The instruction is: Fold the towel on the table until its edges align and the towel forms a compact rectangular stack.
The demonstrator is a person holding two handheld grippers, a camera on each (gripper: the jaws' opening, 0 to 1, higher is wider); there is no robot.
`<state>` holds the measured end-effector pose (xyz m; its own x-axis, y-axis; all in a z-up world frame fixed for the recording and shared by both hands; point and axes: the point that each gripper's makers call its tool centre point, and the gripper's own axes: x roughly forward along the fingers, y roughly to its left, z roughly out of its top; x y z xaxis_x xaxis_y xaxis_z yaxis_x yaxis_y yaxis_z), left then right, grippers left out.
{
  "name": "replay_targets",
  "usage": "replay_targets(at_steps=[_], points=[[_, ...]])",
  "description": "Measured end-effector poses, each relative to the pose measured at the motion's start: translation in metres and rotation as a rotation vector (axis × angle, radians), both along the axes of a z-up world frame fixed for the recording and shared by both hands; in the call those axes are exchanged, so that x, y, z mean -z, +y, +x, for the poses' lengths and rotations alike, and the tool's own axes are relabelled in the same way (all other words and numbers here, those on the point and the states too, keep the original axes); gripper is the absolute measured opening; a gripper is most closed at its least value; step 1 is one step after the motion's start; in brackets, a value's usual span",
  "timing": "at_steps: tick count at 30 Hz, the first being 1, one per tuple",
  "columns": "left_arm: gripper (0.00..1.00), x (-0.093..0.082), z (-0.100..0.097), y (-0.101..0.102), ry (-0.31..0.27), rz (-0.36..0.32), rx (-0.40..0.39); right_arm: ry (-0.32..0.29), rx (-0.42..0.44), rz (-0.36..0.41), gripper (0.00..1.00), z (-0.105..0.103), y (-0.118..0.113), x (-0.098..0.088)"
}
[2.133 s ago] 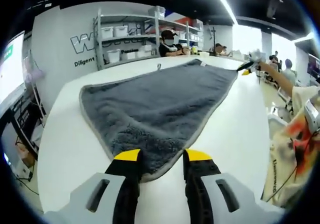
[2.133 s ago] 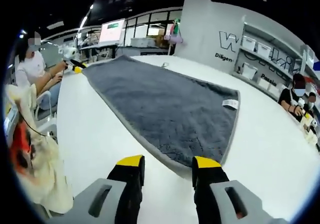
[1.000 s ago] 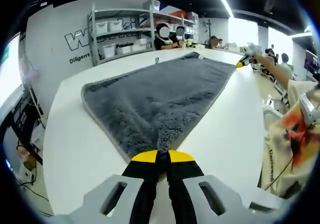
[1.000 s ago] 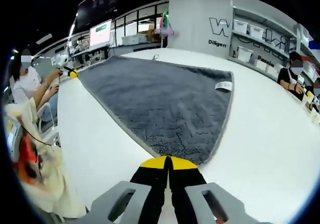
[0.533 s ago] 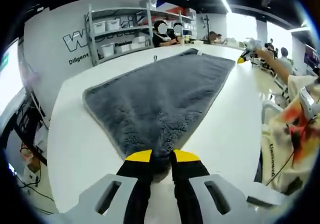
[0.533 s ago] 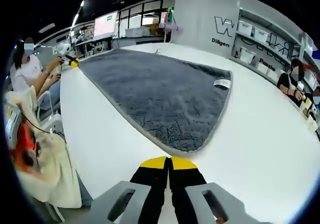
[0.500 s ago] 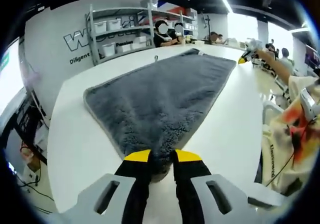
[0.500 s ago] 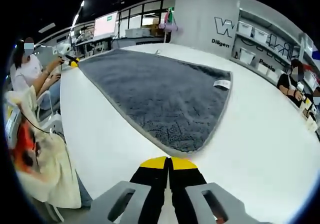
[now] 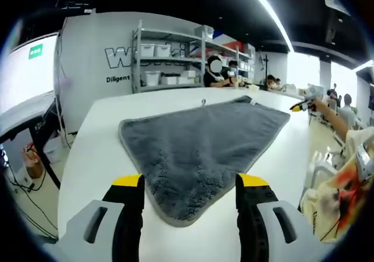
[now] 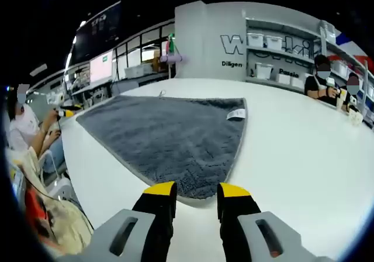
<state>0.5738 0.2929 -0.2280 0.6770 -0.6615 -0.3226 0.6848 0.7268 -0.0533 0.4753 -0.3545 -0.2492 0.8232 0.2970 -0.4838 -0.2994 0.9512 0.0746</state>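
A grey fluffy towel (image 9: 198, 145) lies spread flat on the white table (image 9: 93, 139). In the left gripper view its near corner points at me and rests between the wide-apart jaws of my left gripper (image 9: 190, 183), which is open and holds nothing. In the right gripper view the towel (image 10: 163, 139) shows another corner, with a white label (image 10: 235, 114) near its right edge. That corner lies just ahead of my right gripper (image 10: 196, 190), which is open with nothing between its jaws.
A hand with another yellow-tipped gripper (image 9: 301, 105) sits by the towel's far corner. Shelves with white bins (image 9: 169, 57) stand behind the table, and seated people (image 10: 321, 75) are at its far side. A cream garment (image 9: 345, 186) hangs beside the table edge.
The left jaws, shut on the towel corner a second ago, have opened wide and let it drop. The right jaws have opened too. Both cameras have sunk lower toward the table.
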Motion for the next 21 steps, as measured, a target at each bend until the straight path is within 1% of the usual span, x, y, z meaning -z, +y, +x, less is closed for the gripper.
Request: replay_targets(at_steps=[1, 3, 4, 7, 8, 9, 10, 13, 15, 19, 21], points=[[0.70, -0.002, -0.001, 0.000, -0.003, -0.028, -0.015, 0.008, 0.017, 0.029, 0.28, 0.000, 0.001, 0.001], [0.77, -0.002, -0.003, -0.001, 0.000, -0.052, -0.031, 0.015, 0.055, 0.020, 0.29, 0.004, -0.003, 0.006], [0.81, -0.002, -0.003, -0.001, -0.001, -0.055, -0.036, 0.017, 0.063, 0.018, 0.29, 0.004, -0.004, 0.007], [0.93, -0.002, 0.005, 0.007, -0.013, -0.062, -0.085, 0.035, 0.098, 0.032, 0.28, 0.010, -0.001, 0.016], [0.95, -0.001, 0.005, 0.007, -0.018, -0.052, -0.095, 0.051, 0.106, 0.018, 0.28, 0.008, 0.005, 0.022], [0.96, 0.000, 0.005, 0.006, -0.020, -0.049, -0.097, 0.060, 0.114, 0.000, 0.28, 0.007, 0.005, 0.026], [0.97, 0.001, 0.003, 0.004, -0.023, -0.045, -0.099, 0.064, 0.117, -0.010, 0.28, 0.006, 0.005, 0.028], [0.99, -0.002, -0.001, -0.002, -0.047, -0.054, -0.096, 0.071, 0.123, -0.009, 0.25, 0.016, -0.005, 0.028], [0.99, -0.004, -0.004, -0.005, -0.065, -0.059, -0.094, 0.078, 0.126, -0.001, 0.19, 0.019, -0.009, 0.027], [0.98, -0.010, -0.008, -0.010, -0.101, -0.064, -0.099, 0.084, 0.117, -0.023, 0.13, 0.019, -0.011, 0.027], [0.98, -0.012, -0.009, -0.013, -0.114, -0.059, -0.101, 0.087, 0.109, -0.036, 0.09, 0.019, -0.011, 0.027]])
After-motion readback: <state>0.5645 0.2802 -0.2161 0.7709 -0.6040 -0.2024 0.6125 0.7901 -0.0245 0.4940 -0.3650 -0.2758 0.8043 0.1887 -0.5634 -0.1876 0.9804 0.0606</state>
